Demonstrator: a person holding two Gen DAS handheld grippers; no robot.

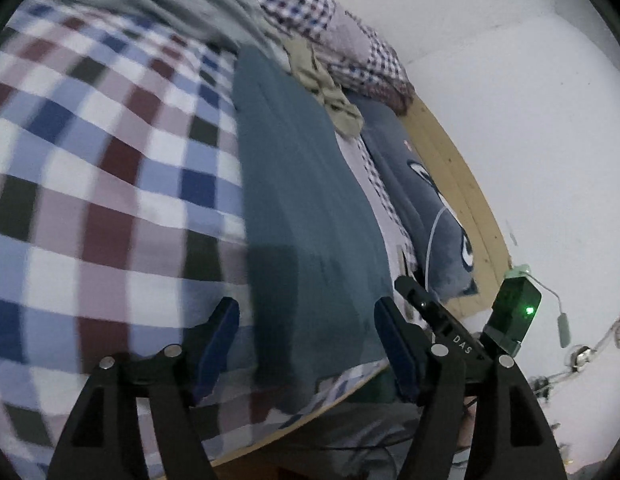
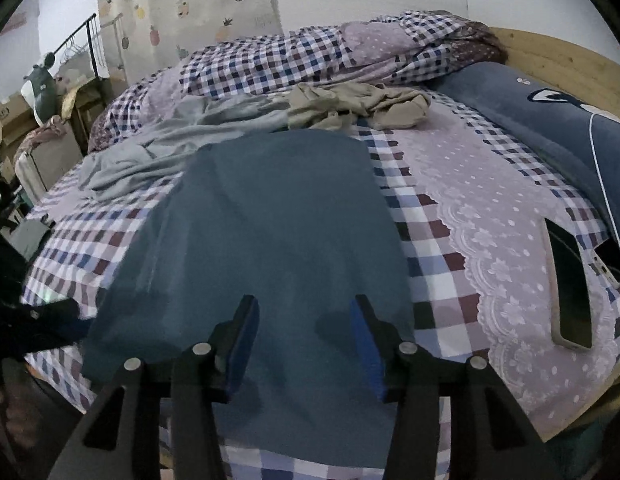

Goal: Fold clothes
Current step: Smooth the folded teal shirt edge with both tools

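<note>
A teal garment [image 2: 270, 232] lies spread flat on the checked bed sheet [image 2: 441, 264], reaching the bed's near edge. My right gripper [image 2: 304, 308] hovers open just above its near part, nothing between the blue pads. In the left wrist view the same teal garment [image 1: 306, 208] runs away as a long strip, and my left gripper [image 1: 306, 312] stands open over its near end. The other gripper [image 1: 441, 316] shows at the right of that view. A grey garment [image 2: 170, 140] and a crumpled beige garment [image 2: 357, 108] lie beyond the teal one.
A phone [image 2: 569, 288] lies on the lilac lace sheet at the right, next to a dark blue pillow [image 2: 549, 120] and a white cable. A bunched checked duvet [image 2: 310, 56] fills the far side. The wooden headboard [image 2: 569, 68] stands at the right; boxes and a rack are at left.
</note>
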